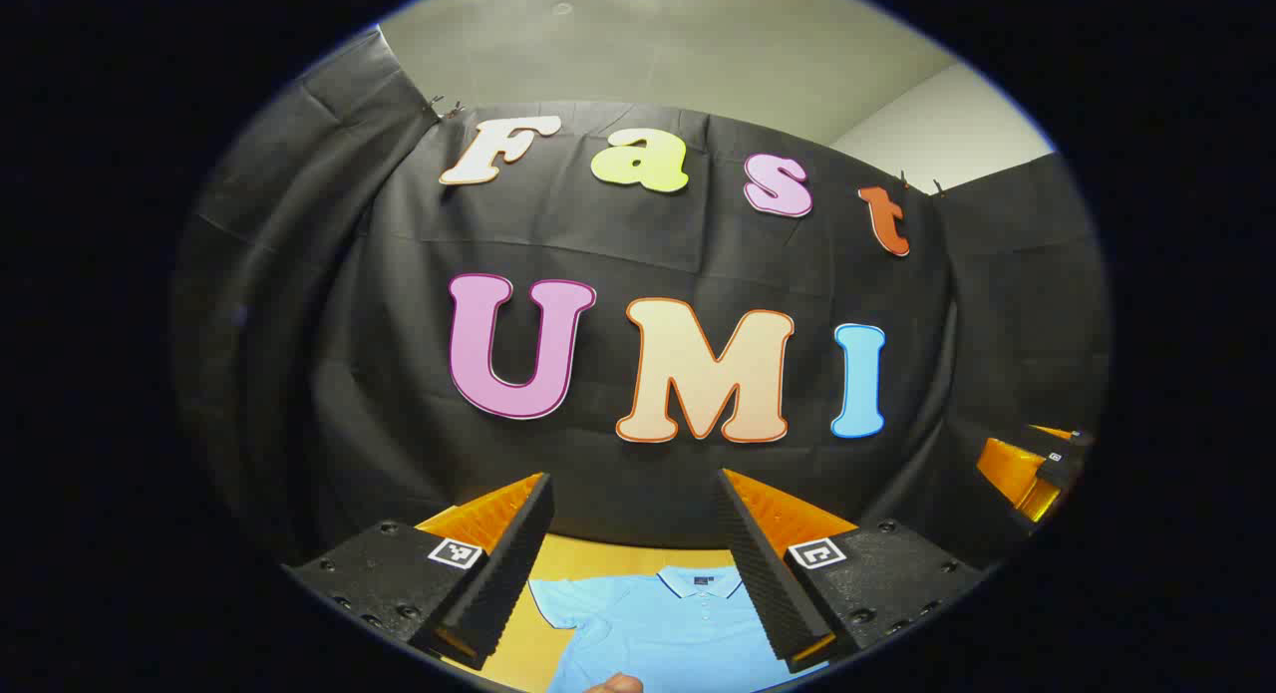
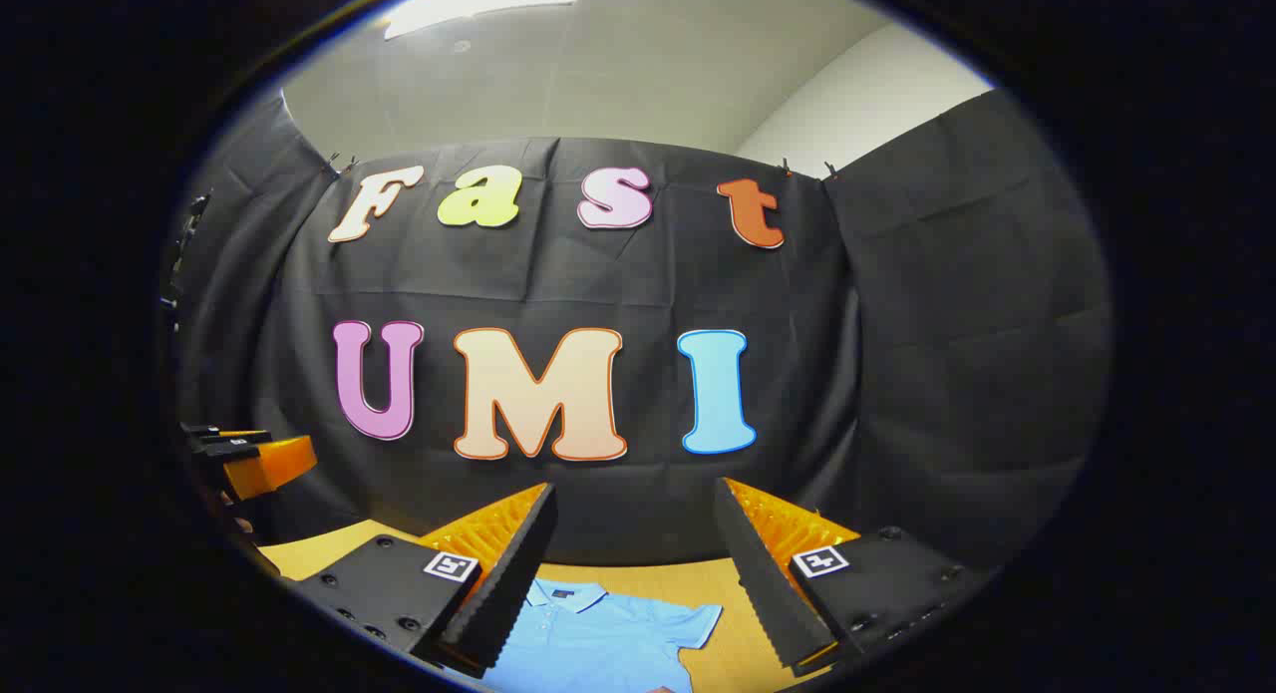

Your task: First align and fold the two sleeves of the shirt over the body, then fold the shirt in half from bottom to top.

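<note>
A light blue polo shirt (image 1: 663, 628) lies flat on the wooden table (image 1: 568, 558), collar toward the booth's back wall, one short sleeve spread to the left. My left gripper (image 1: 633, 553) hangs open above it, nothing between its fingers. In the right gripper view the shirt (image 2: 598, 628) shows its collar and its other sleeve spread to the right. My right gripper (image 2: 633, 553) is open too, raised over the shirt and holding nothing. The other gripper appears at the right edge of the left gripper view (image 1: 1037, 464) and at the left edge of the right gripper view (image 2: 249, 459).
Black cloth walls close the booth behind and on both sides of the table (image 2: 638, 573). A fingertip (image 1: 613, 684) pokes in at the bottom edge of the left gripper view.
</note>
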A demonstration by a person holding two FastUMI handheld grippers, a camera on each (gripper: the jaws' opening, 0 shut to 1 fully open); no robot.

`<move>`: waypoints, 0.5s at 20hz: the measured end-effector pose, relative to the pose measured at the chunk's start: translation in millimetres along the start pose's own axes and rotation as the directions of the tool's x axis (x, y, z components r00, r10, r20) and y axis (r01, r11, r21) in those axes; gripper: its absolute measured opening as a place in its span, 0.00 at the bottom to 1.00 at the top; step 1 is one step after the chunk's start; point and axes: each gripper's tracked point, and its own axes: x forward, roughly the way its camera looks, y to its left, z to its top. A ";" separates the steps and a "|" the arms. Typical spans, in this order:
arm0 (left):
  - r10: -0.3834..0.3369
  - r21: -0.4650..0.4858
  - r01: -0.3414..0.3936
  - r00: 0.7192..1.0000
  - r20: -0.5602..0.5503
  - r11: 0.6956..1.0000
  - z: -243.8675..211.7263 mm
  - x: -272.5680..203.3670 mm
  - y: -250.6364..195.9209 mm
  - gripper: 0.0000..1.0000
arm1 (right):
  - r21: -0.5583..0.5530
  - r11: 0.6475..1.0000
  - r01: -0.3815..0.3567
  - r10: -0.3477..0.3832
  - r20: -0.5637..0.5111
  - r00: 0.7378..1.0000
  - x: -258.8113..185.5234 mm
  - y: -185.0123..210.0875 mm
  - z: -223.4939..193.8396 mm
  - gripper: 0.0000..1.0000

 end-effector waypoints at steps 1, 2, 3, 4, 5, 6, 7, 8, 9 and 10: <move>-0.001 0.002 0.001 1.000 0.002 1.000 0.1 0.5 1.1 0.95 | 0.000 1.000 0.001 -0.001 0.000 1.000 1.5 -0.1 0.0 0.98; 0.000 0.006 0.000 1.000 -0.001 1.000 -0.7 0.8 2.2 0.95 | 0.000 1.000 0.001 -0.001 0.001 1.000 3.2 0.0 -0.1 0.98; 0.000 0.008 0.000 1.000 -0.006 1.000 -2.4 1.5 3.5 0.93 | -0.001 1.000 0.002 -0.002 0.000 1.000 5.5 -0.5 -1.1 0.98; -0.002 0.008 0.002 1.000 -0.012 1.000 -3.4 2.8 4.1 0.94 | 0.000 1.000 0.002 -0.002 -0.001 1.000 6.0 -0.1 -1.8 0.98; -0.003 0.007 0.003 1.000 -0.014 1.000 -4.2 3.8 4.7 0.95 | 0.000 1.000 0.002 -0.002 -0.001 1.000 5.6 -0.3 -1.8 0.98; -0.003 0.008 0.003 1.000 -0.019 1.000 -4.6 5.1 5.4 0.94 | -0.004 1.000 0.005 -0.005 0.002 1.000 6.7 -1.3 -1.8 0.98; -0.003 0.010 0.003 1.000 -0.021 1.000 -5.6 5.3 6.1 0.95 | -0.008 1.000 0.010 -0.010 0.005 1.000 8.2 -2.3 -1.3 0.98; -0.001 0.012 0.001 1.000 -0.022 1.000 -5.4 6.4 7.1 0.94 | -0.010 1.000 0.012 -0.012 0.003 1.000 9.7 -1.9 -2.8 0.98; 0.001 0.013 0.000 1.000 -0.022 1.000 -5.7 6.9 8.3 0.94 | -0.009 1.000 0.011 -0.011 0.001 1.000 11.4 -1.4 -3.7 0.98; 0.001 0.013 -0.001 1.000 -0.022 1.000 -5.5 8.4 8.9 0.95 | -0.007 1.000 0.014 -0.014 -0.004 1.000 15.8 -2.7 -4.4 0.98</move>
